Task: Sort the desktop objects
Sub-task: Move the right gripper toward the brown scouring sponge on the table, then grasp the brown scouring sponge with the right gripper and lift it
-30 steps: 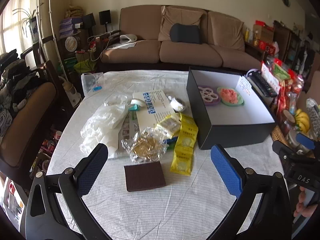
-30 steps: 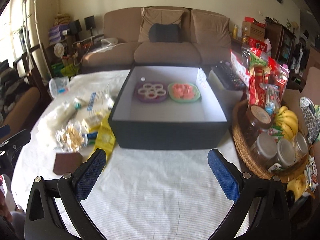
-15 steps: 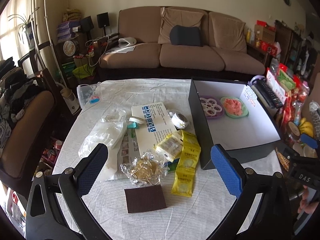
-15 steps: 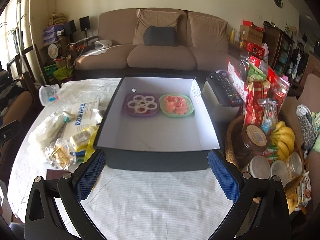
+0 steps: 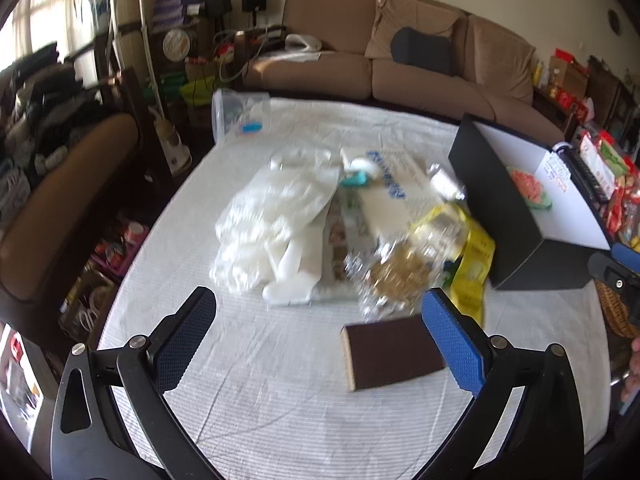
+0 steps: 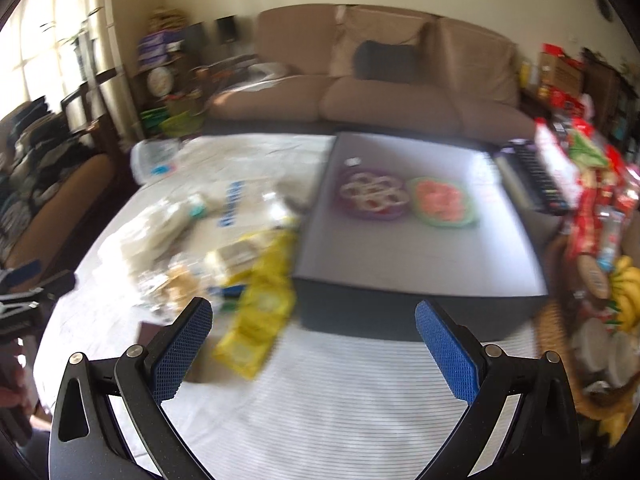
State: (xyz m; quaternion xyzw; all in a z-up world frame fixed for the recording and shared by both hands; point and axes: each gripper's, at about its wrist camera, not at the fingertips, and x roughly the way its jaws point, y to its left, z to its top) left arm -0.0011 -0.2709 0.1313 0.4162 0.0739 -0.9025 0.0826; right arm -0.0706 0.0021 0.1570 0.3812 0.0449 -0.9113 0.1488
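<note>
Since half a second ago your left gripper (image 5: 318, 334) has dropped and swung left: the brown sponge block (image 5: 394, 354) that lay ahead of centre now sits low and tight against its right blue pad, and both views smear with motion. Left jaws spread wide, nothing between them. The right gripper (image 6: 314, 348) has also swung left; the black box (image 6: 416, 308) has slid from dead ahead to ahead-right, and the yellow sachets (image 6: 260, 320) now lie just past its left pad. Right jaws likewise wide apart, empty. Loose pile ahead of the left claw: white plastic gloves (image 5: 276, 232) ahead-left, crinkled foil packet (image 5: 394, 276) just beyond the sponge, blue-printed leaflet (image 5: 394, 196) farther out. Inside the box at its far wall: purple ring dish (image 6: 372, 194) and green dish (image 6: 442, 202), probably set there as already sorted. Judgement: the wide jaws suit a flat grab on the sponge, nearest item; re-centre first, since it lies off to the right pad.
</note>
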